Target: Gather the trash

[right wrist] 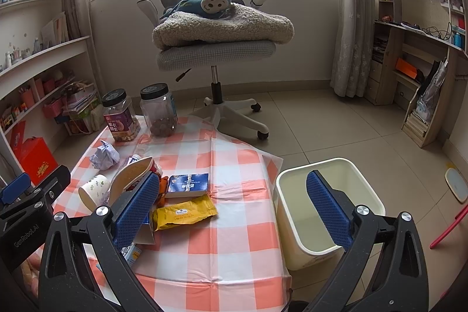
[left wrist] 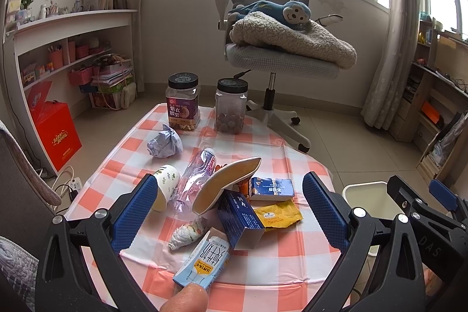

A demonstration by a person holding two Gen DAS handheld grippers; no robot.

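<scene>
Trash lies on a checked tablecloth: a crumpled paper ball, a paper cup, a crushed plastic bottle, a cardboard piece, two blue boxes, a yellow wrapper, a crumpled wrapper and a milk carton. My left gripper is open and empty above them. My right gripper is open and empty, between the yellow wrapper and a cream bin beside the table.
Two snack jars stand at the table's far edge. An office chair with a blanket and a plush monkey stands beyond. Shelves line both walls. A red box sits on the floor at left.
</scene>
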